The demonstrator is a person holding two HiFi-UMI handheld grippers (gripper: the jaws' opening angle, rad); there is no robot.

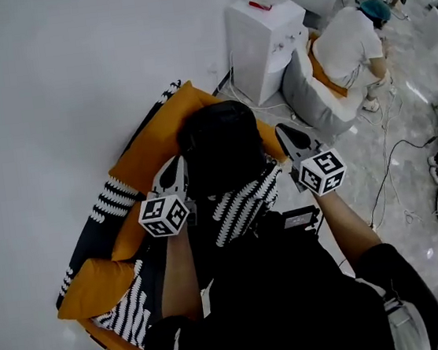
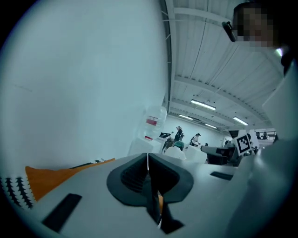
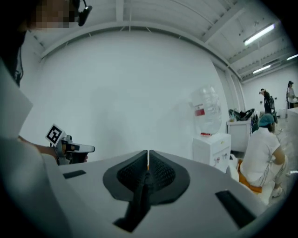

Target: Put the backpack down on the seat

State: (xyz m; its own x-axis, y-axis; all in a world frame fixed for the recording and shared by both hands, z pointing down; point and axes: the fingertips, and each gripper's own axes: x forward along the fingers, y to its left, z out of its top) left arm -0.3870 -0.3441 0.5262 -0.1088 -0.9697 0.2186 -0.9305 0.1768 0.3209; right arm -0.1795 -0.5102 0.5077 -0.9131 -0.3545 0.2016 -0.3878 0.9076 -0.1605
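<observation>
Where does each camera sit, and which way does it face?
Head view: person's head, steeply down onto backpack and seat; forearms, left gripper, right gripper show.
Left gripper view: rides that gripper, faces the wall; shut jaws and other gripper show.
Right gripper view: rides that gripper, faces the wall; shut jaws and other gripper show.
Shared: all three catch the water dispenser.
</observation>
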